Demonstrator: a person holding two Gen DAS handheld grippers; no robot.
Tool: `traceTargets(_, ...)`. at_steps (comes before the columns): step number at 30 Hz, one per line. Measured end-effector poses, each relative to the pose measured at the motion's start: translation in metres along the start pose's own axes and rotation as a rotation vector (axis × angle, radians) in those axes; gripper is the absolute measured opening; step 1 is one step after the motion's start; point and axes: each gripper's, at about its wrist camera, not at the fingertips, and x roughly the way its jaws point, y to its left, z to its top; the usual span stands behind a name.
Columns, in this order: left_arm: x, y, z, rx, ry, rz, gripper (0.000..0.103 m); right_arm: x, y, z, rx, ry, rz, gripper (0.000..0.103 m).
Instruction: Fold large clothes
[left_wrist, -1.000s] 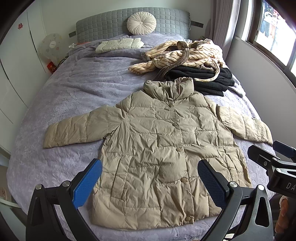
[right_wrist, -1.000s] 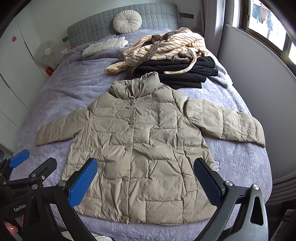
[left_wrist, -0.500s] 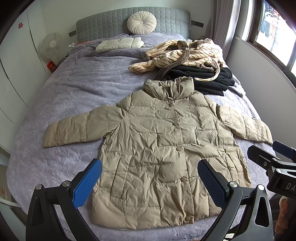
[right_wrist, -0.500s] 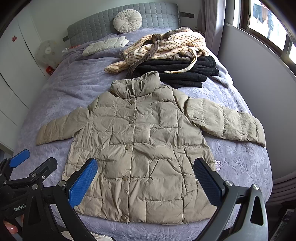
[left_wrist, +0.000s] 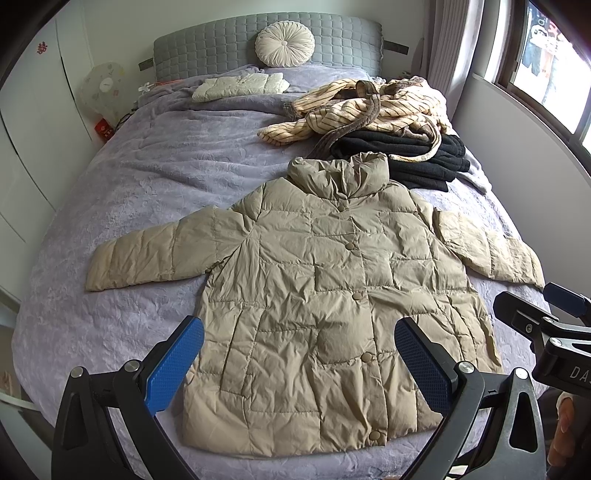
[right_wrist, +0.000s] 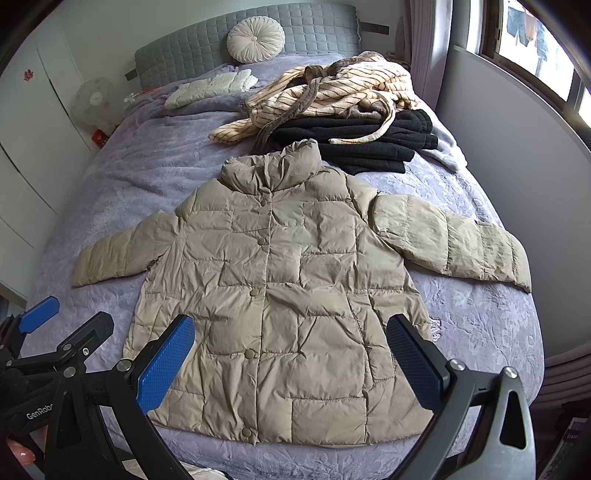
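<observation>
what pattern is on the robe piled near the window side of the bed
Cream with thin dark stripes; the robe shows best in the right wrist view.

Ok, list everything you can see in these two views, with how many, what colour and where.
puffer jacket: one, beige, spread flat and buttoned on the bed, sleeves out
bed cover: one, lilac, under everything
striped garment: one, cream with dark stripes, heaped on the black pile
black clothes: one folded stack, beyond the collar
white quilted item: one, near the headboard
round cushion: one, cream, against the grey headboard
fan: one, white, beside the bed
left tool: open, blue pads, above the hem
right tool: open, above the hem
</observation>
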Motion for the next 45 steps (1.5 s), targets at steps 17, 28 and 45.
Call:
traceTargets(17, 0.004, 0.001, -0.013, 0.011, 0.019, -0.001, 0.103, 0.002, -0.001, 0.000, 0.013, 0.007, 0.008, 0.103)
traceTargets(28, 0.005, -0.005, -0.008, 0.015, 0.025, 0.001, 0.103, 0.002, -0.002, 0.001, 0.008, 0.013, 0.010, 0.103)
traceTargets(45, 0.002, -0.005, -0.005, 0.004, 0.032, 0.001, 0.103, 0.003, -0.002, 0.001, 0.017, 0.022, 0.014, 0.103)
